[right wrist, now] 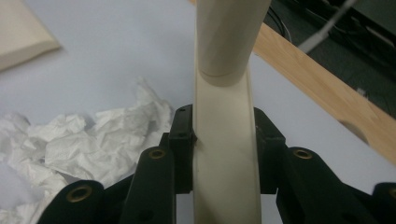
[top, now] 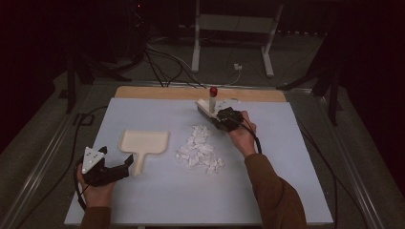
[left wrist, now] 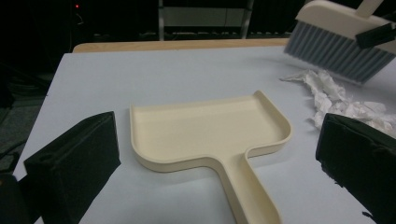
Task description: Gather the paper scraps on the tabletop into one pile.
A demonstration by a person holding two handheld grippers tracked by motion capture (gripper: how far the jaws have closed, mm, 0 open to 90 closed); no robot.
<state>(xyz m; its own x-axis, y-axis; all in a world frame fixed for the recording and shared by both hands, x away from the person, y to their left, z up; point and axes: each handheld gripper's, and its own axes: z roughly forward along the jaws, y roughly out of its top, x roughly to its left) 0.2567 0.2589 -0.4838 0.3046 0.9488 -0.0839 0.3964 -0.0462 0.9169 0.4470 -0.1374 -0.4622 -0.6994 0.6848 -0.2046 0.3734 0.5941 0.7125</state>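
A cream dustpan (top: 143, 142) lies flat on the white table top, its handle pointing toward the near edge. My left gripper (top: 117, 160) is open just left of that handle. In the left gripper view the dustpan (left wrist: 210, 128) sits between the spread black fingers (left wrist: 74, 163). A pile of crumpled white paper scraps (top: 198, 149) lies right of the pan. My right gripper (top: 218, 118) is shut on the brush (top: 208, 106), whose handle has a red tip. The cream handle (right wrist: 224, 158) is clamped between the jaws. The grey bristles (left wrist: 334, 51) are at the pile's far edge.
The white table top (top: 286, 181) has a bare wooden strip (top: 157, 92) along its far edge. Beyond it are a dark floor, cables and a white frame stand (top: 234, 24). A cable (top: 76, 138) trails off the table's left side.
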